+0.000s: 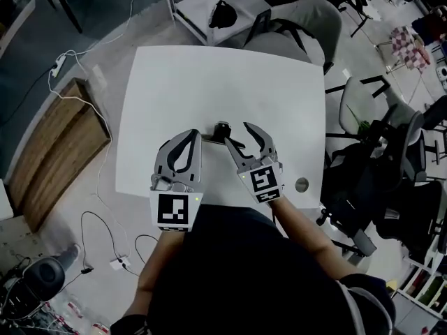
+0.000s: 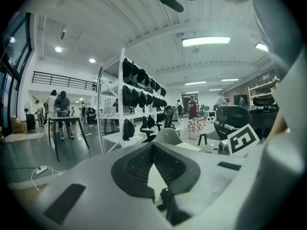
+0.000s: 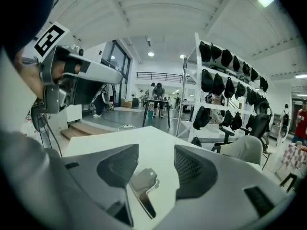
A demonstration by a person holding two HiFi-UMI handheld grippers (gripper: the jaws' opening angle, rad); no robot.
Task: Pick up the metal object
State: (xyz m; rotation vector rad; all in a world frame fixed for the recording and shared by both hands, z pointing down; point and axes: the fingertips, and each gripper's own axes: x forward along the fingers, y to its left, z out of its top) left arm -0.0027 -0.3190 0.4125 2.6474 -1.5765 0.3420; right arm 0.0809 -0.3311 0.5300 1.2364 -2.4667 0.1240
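Observation:
A small flat metal object (image 1: 222, 128) lies on the white table (image 1: 209, 82), near its front edge. In the right gripper view the same shiny metal piece (image 3: 143, 185) lies on the tabletop between the two jaws. My right gripper (image 1: 236, 132) stands open around it, and its pads (image 3: 192, 169) are apart from the metal. My left gripper (image 1: 196, 137) rests just left of the object with its jaws shut and nothing between them. In the left gripper view its fingertips (image 2: 153, 146) meet.
A round grommet (image 1: 302, 184) sits in the table near the right front corner. A grey chair (image 1: 307, 19) stands behind the table, more chairs (image 1: 363, 103) to the right. A wooden step (image 1: 52, 142) and cables (image 1: 84, 103) are on the floor at left.

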